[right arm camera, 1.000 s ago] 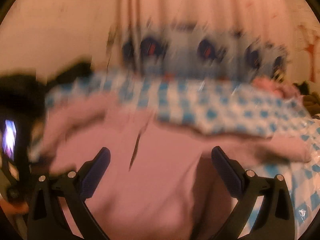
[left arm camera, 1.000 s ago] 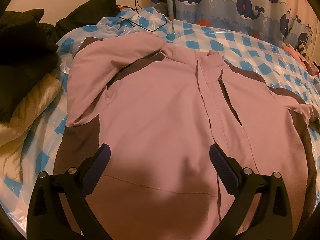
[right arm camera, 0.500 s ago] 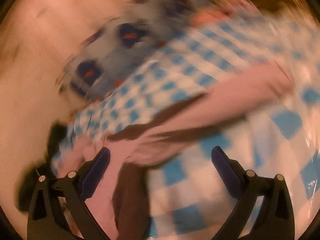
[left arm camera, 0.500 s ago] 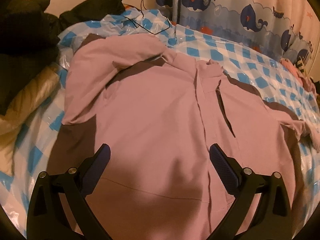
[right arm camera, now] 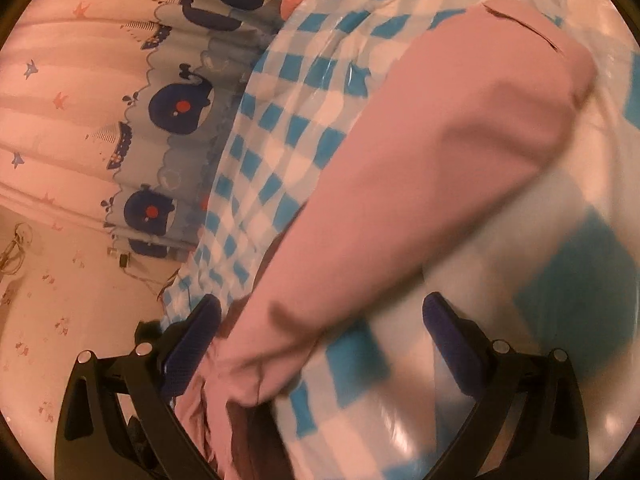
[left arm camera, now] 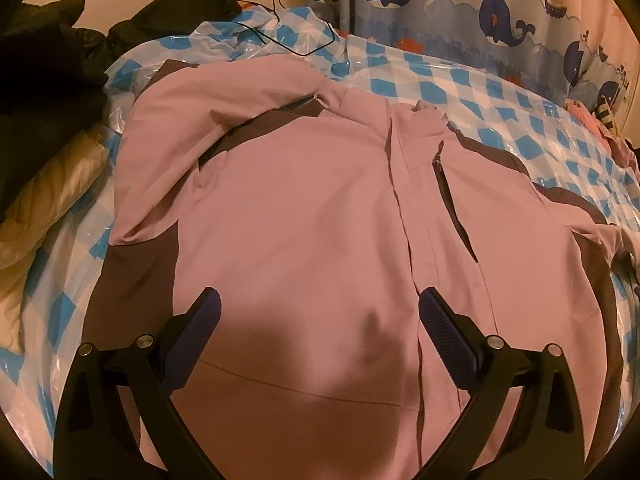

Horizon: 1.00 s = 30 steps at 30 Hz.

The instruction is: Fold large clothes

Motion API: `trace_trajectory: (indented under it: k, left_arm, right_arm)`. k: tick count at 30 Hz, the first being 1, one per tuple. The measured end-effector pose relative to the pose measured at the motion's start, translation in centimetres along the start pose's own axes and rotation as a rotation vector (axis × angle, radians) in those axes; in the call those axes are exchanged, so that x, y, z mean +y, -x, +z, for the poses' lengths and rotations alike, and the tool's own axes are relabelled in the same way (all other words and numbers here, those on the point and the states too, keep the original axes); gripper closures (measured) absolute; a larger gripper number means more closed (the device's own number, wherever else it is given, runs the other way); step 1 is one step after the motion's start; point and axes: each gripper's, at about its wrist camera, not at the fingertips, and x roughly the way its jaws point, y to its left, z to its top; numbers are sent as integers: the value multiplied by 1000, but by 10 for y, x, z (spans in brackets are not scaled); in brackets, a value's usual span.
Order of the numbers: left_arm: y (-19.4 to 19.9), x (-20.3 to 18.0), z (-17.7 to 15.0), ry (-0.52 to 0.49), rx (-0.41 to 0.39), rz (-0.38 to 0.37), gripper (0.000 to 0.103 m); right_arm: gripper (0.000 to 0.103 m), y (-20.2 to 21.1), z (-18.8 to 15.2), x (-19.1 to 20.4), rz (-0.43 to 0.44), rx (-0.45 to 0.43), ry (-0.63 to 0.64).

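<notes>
A large pink jacket (left arm camera: pixel 304 216) with dark brown side panels lies front-up on a bed under a blue-and-white checked plastic sheet (left arm camera: pixel 472 92). Its left sleeve (left arm camera: pixel 208 92) is folded across the shoulder. My left gripper (left arm camera: pixel 318 312) hovers open and empty above the jacket's lower chest, left of the front zip. In the right wrist view the jacket's other sleeve (right arm camera: pixel 420 152) stretches out over the checked sheet (right arm camera: pixel 304 80), cuff at the far end. My right gripper (right arm camera: pixel 320 324) is open and empty just above the sleeve near the shoulder.
Black clothes (left arm camera: pixel 48 92) and a cream quilt (left arm camera: pixel 44 200) are piled at the bed's left. A black cable (left arm camera: pixel 296 46) lies at the head of the bed. A whale-print curtain (left arm camera: pixel 480 4) hangs behind. More pink clothes (left arm camera: pixel 608 128) lie at the far right.
The right gripper has swung quickly right and rolled, from facing the jacket front to hovering over the outstretched sleeve. The left gripper has drifted slightly, staying open over the jacket.
</notes>
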Motion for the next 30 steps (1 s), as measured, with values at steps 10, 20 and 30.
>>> trace_trajectory:
  k: [10, 20, 30]
  left_arm:
    - [-4, -6, -3, -36, 9, 7, 8]
    - [2, -19, -3, -36, -43, 10, 8]
    - [22, -15, 1, 11, -101, -16, 8]
  right_arm:
    - [41, -25, 43, -3, -61, -70, 8]
    - [78, 4, 76, 115, -60, -183, 423]
    - [24, 64, 18, 37, -183, -323, -49]
